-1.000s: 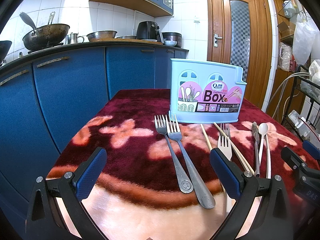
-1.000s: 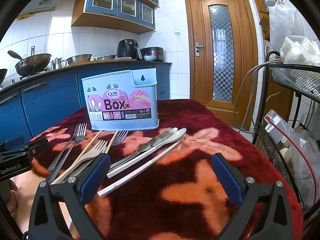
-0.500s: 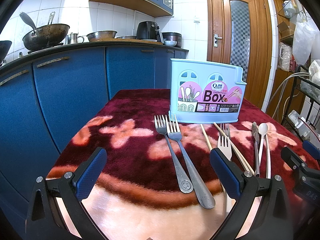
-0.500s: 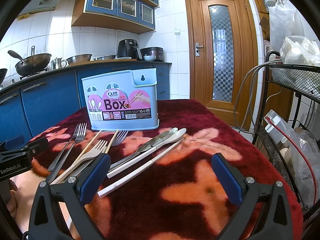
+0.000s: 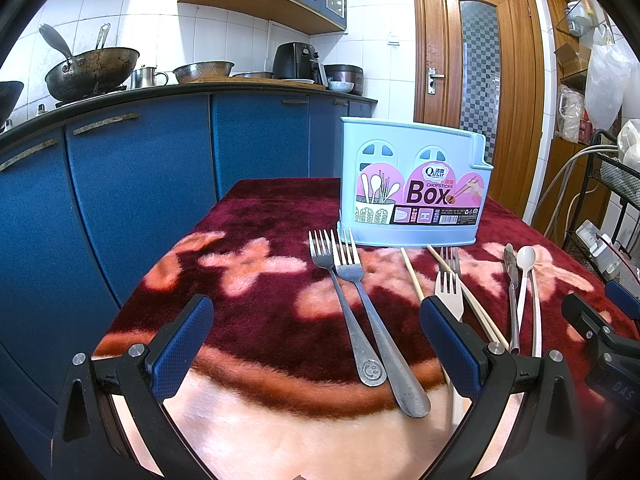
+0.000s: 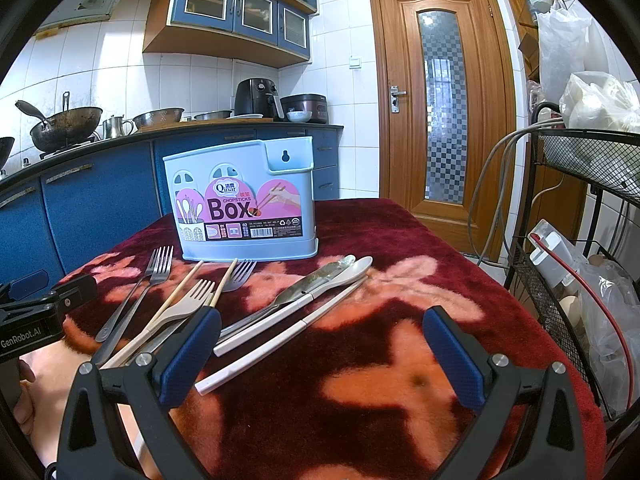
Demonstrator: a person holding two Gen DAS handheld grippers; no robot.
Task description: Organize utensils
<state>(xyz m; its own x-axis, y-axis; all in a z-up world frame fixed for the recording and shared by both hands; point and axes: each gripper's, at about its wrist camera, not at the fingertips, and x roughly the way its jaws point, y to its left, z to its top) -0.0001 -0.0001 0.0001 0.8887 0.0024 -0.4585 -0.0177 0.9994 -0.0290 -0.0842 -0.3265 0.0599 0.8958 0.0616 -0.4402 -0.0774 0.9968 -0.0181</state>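
Observation:
A light blue chopsticks box (image 5: 412, 188) stands upright on the red flowered table cloth (image 5: 256, 292); it also shows in the right wrist view (image 6: 244, 204). In front of it lie two steel forks (image 5: 360, 312), a beige fork (image 5: 450, 292), wooden chopsticks (image 5: 460, 288), a knife (image 5: 512, 296) and a white spoon (image 5: 524, 276). My left gripper (image 5: 316, 340) is open and empty, low over the near edge, with the steel fork handles between its fingers. My right gripper (image 6: 320, 356) is open and empty over the white handles (image 6: 288, 332).
Blue kitchen cabinets (image 5: 132, 184) with a wok (image 5: 92, 68) on the counter stand to the left and behind. A wooden door (image 6: 444, 100) is at the back. A black wire rack (image 6: 580, 220) with bags stands close to the table's right side.

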